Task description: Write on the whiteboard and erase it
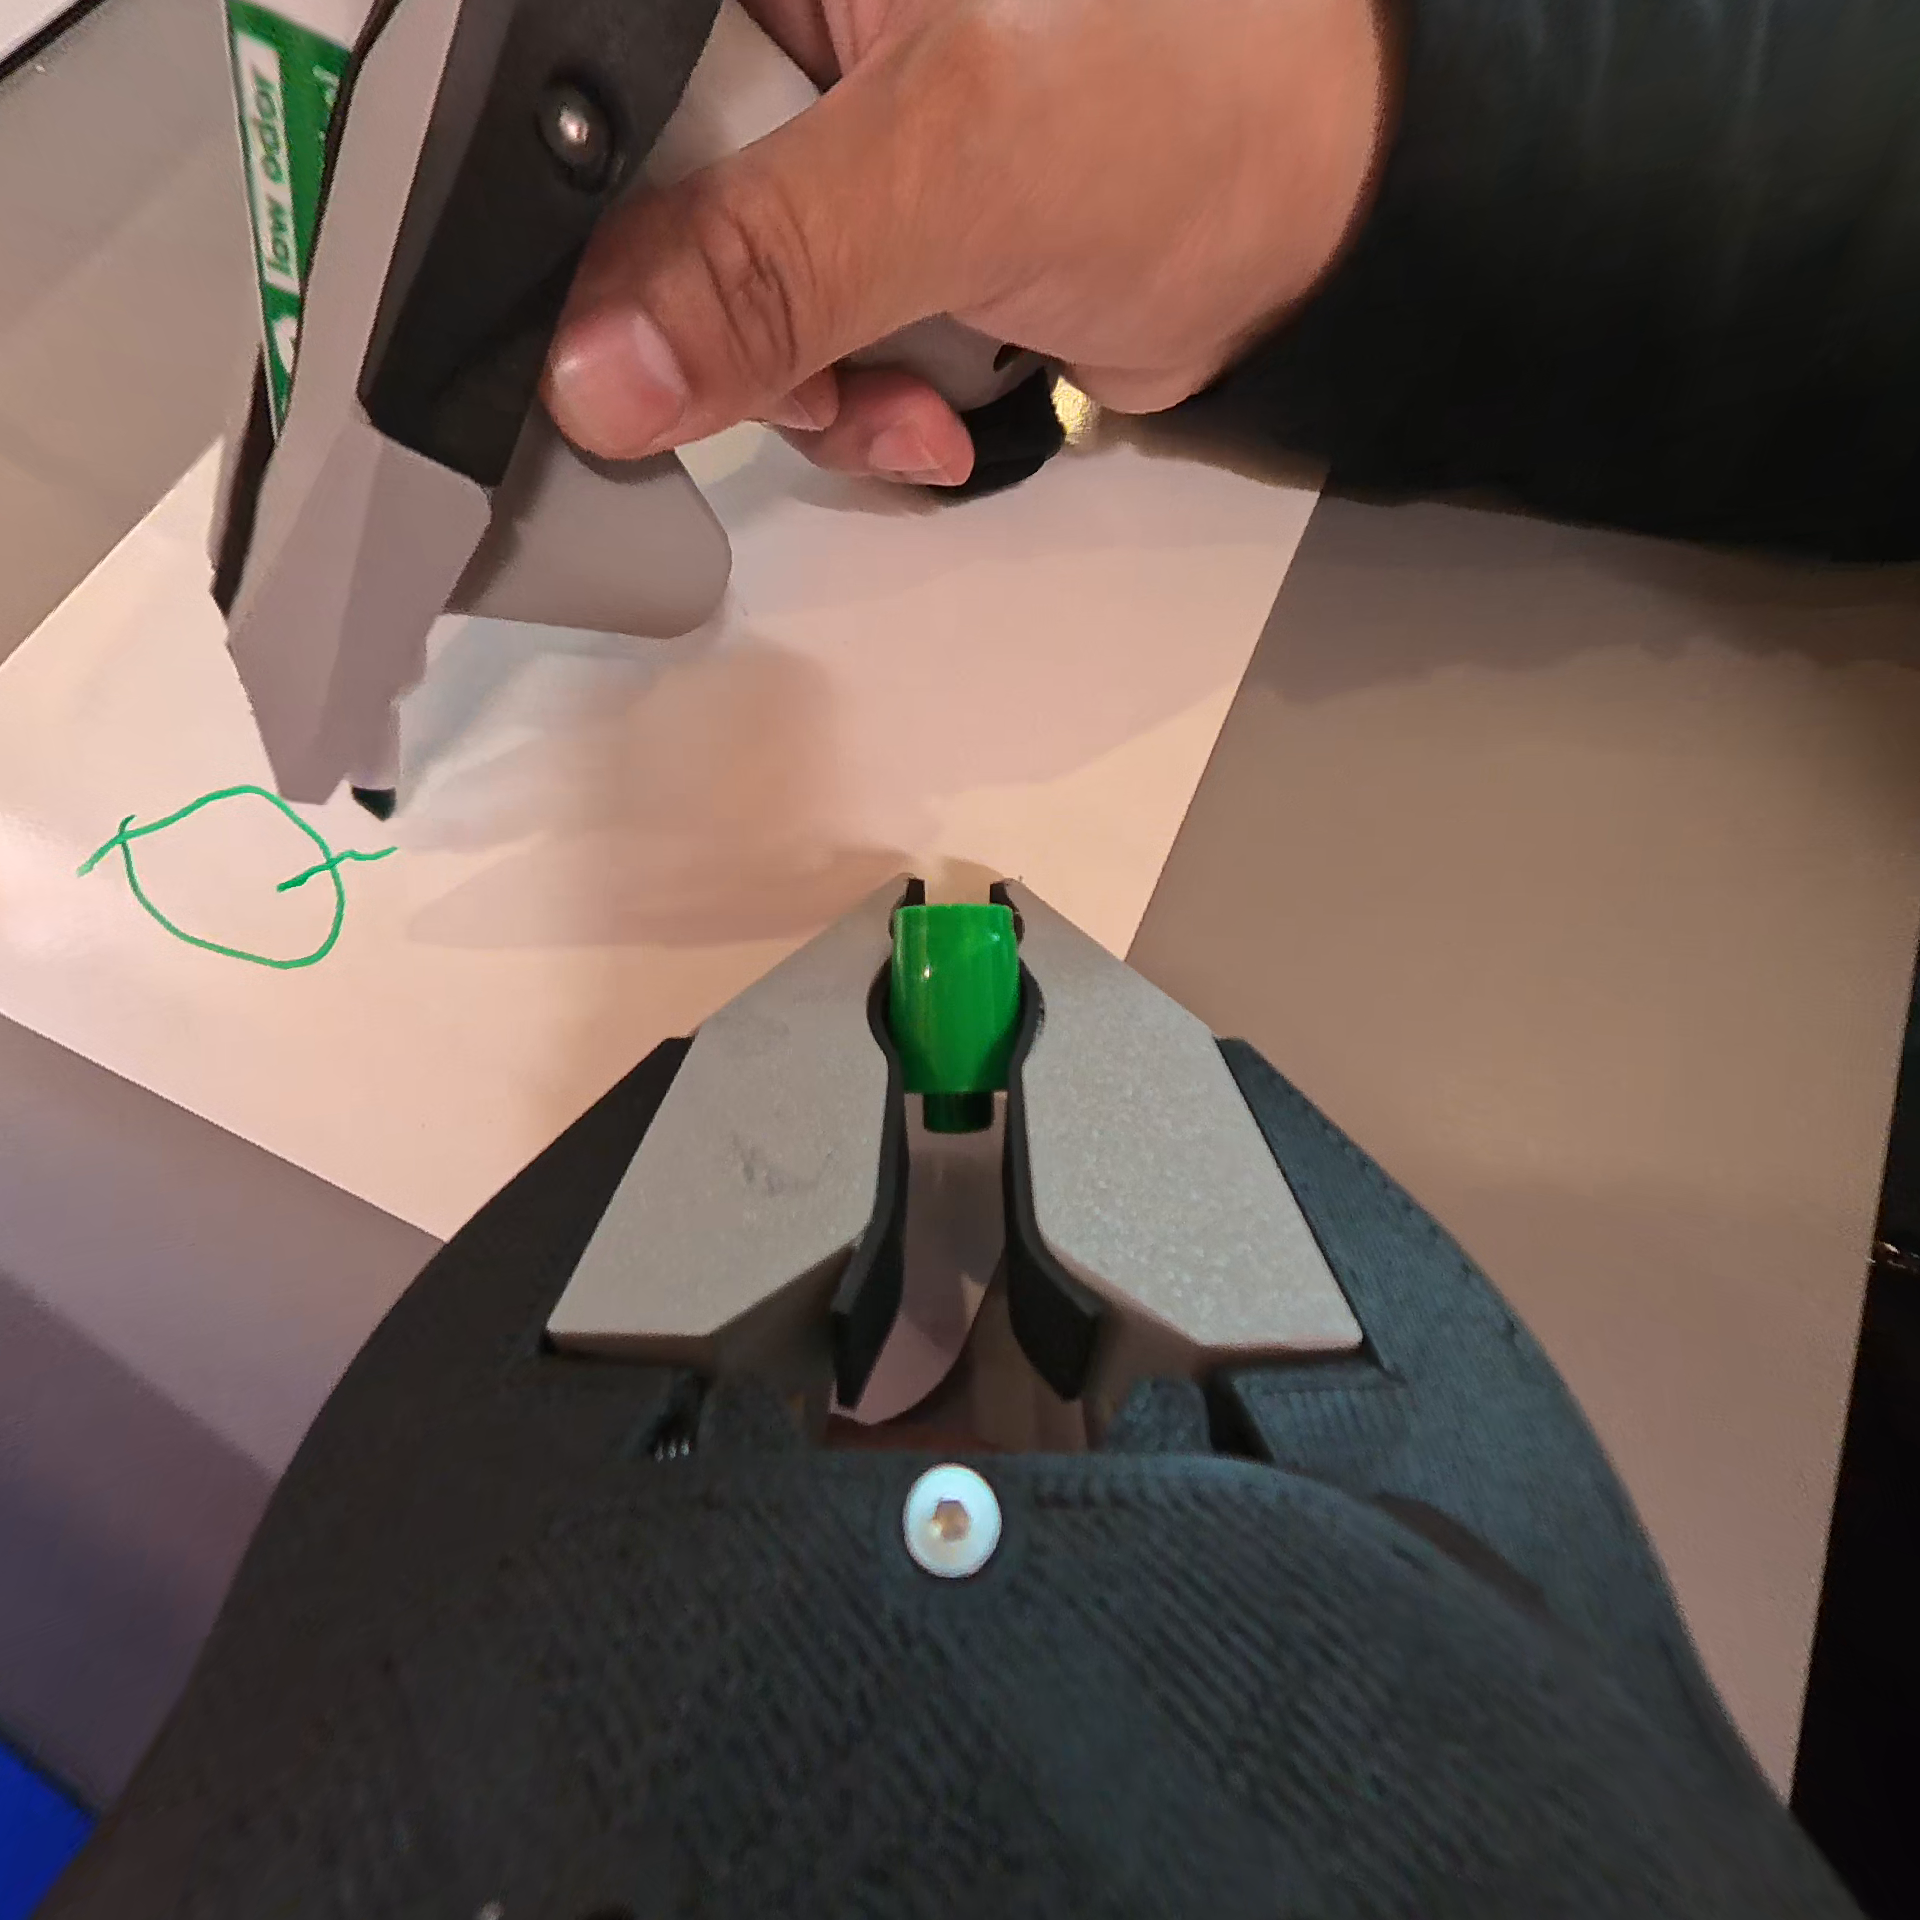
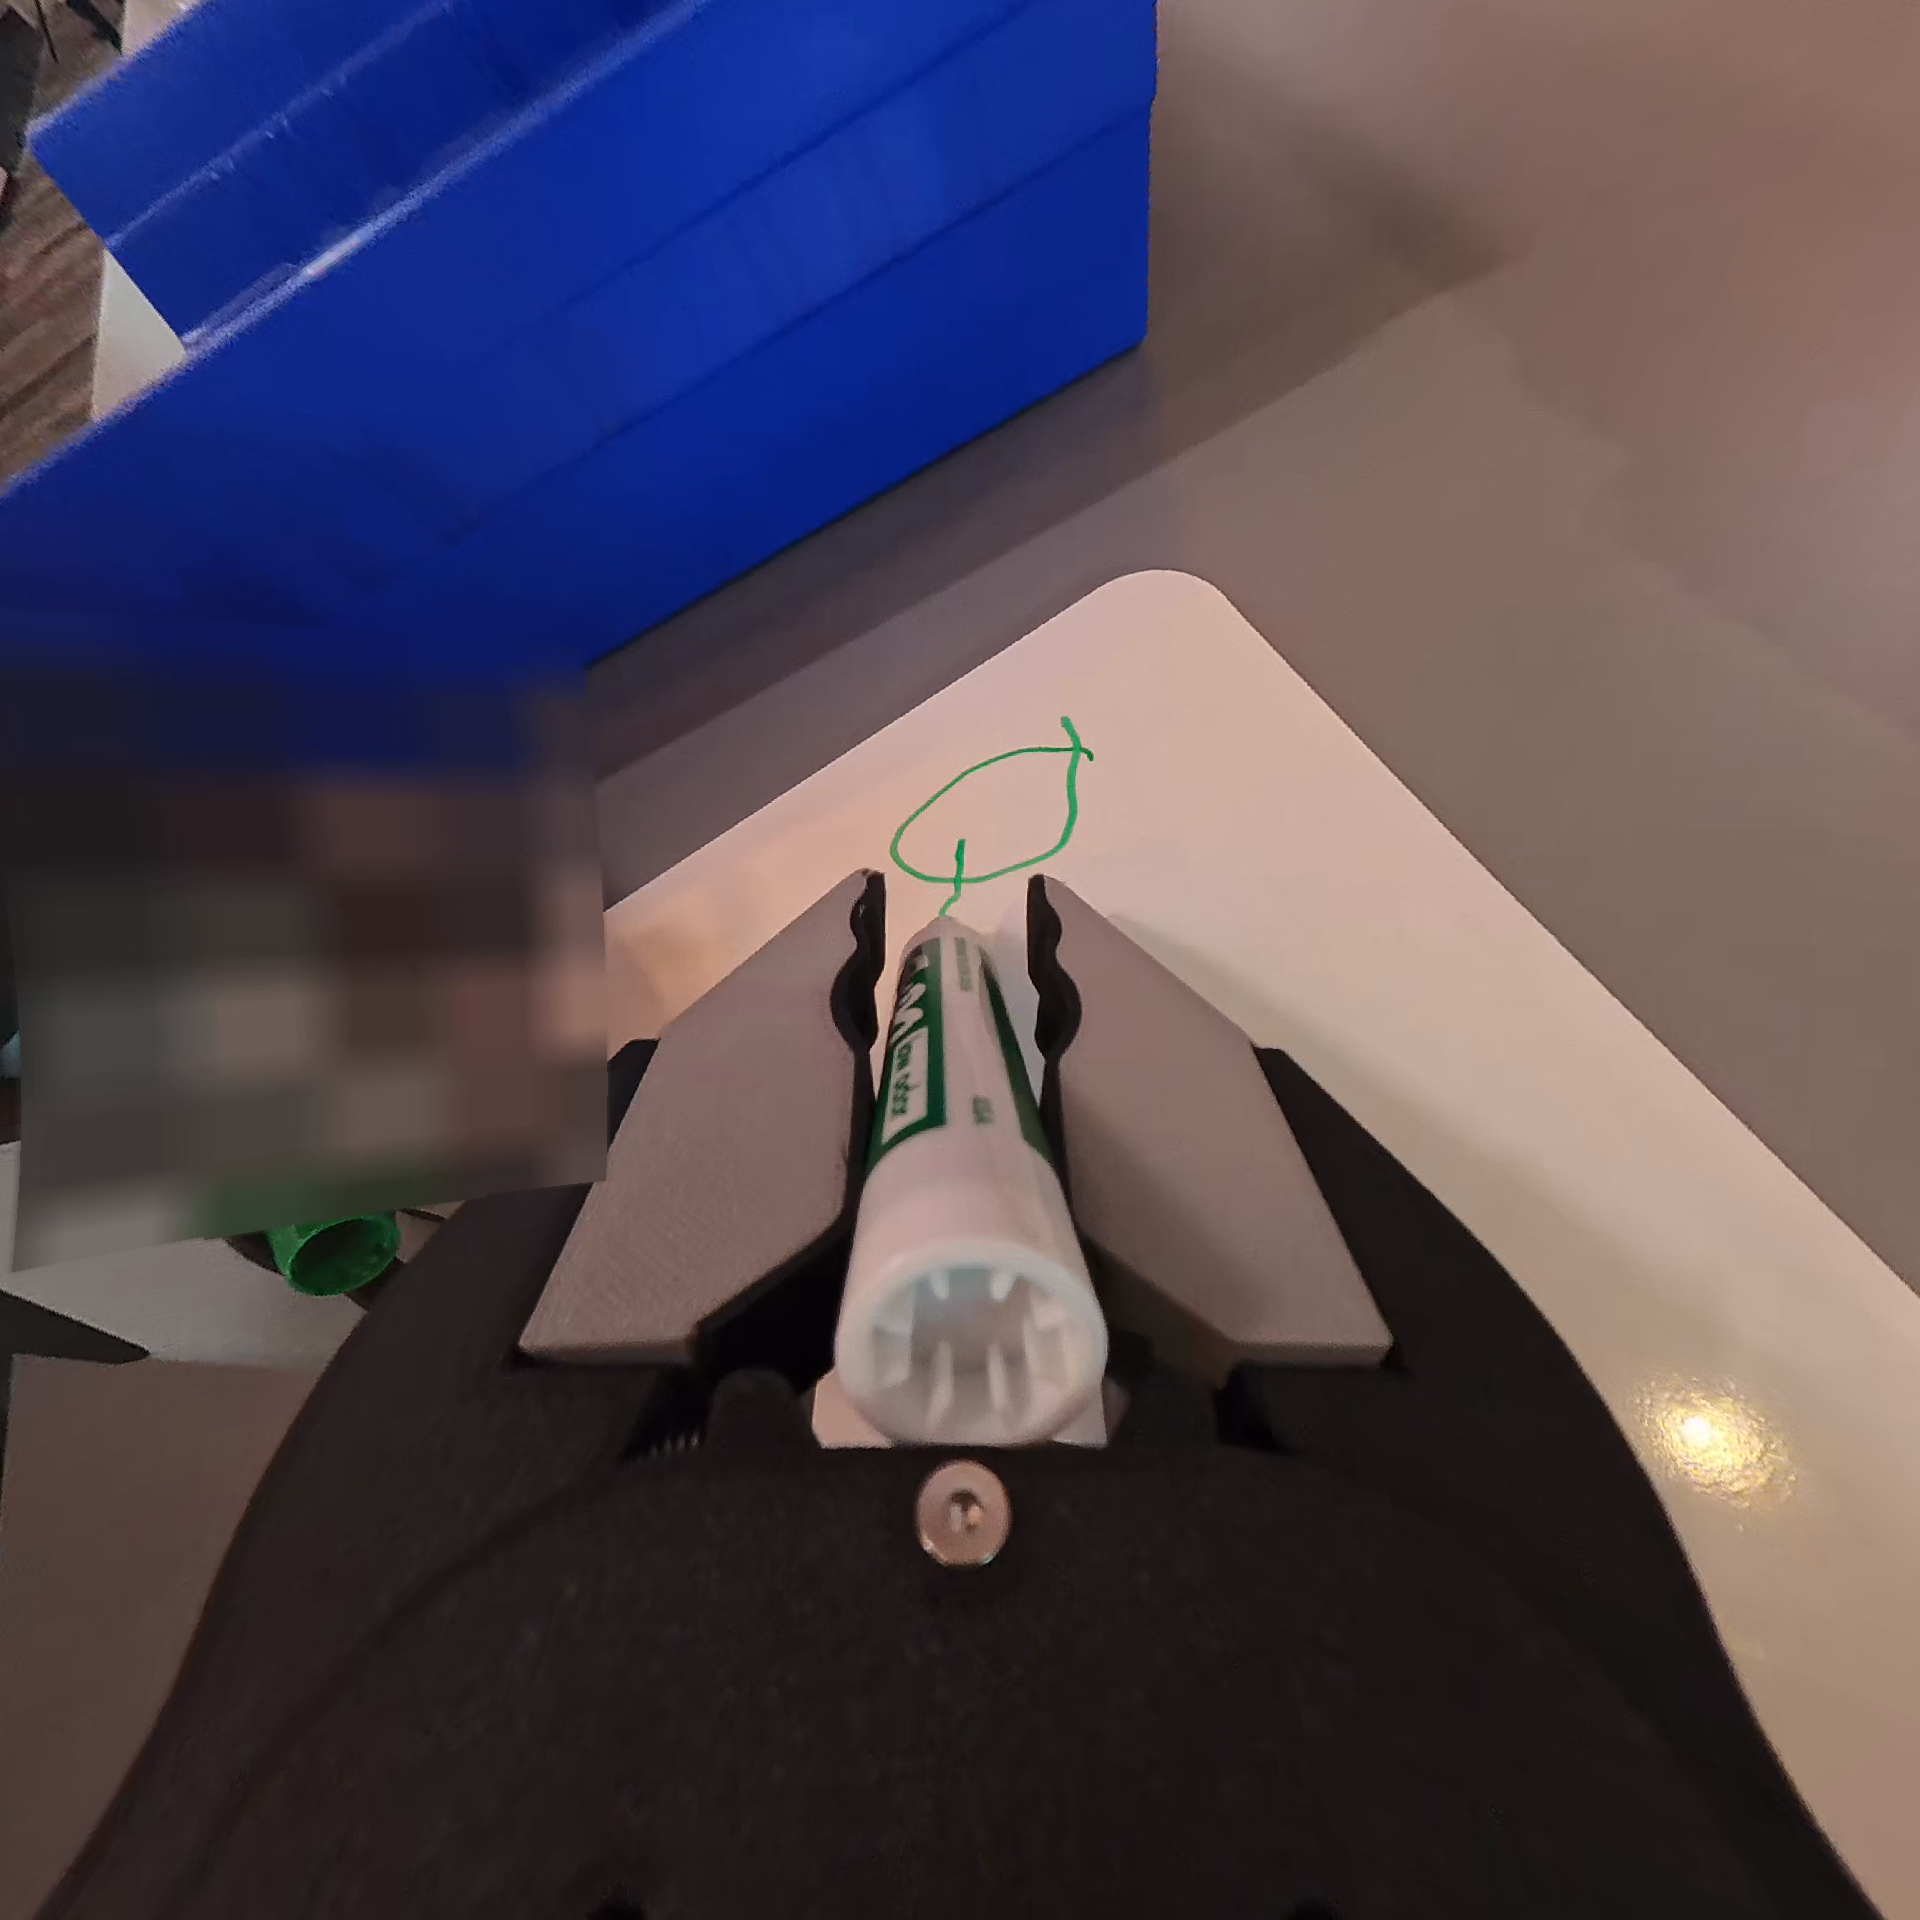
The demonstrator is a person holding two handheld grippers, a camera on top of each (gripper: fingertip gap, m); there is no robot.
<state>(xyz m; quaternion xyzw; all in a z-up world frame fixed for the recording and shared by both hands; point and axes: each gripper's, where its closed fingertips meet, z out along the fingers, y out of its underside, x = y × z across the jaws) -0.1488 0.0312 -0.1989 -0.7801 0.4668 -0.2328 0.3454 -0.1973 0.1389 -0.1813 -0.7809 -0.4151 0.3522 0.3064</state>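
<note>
A white whiteboard [image 1: 935, 665] lies flat on the grey table; it also shows in the right wrist view [image 2: 1299, 935]. A green scribble [image 1: 234, 883], a loop with a line, is drawn on it [image 2: 987, 816]. My right gripper [image 2: 956, 894] is shut on a white and green marker [image 2: 961, 1122], tip down just beside the scribble. In the left wrist view this gripper [image 1: 343, 774] is held by a hand [image 1: 935, 208]. My left gripper [image 1: 958, 894] is shut on the green marker cap [image 1: 956, 997] over the board's near corner.
A blue plastic bin [image 2: 644, 312] stands on the grey table [image 1: 1558, 831] beyond the whiteboard. A dark sleeve [image 1: 1662, 260] reaches in from the right in the left wrist view. The green cap shows low at the left in the right wrist view [image 2: 332, 1252].
</note>
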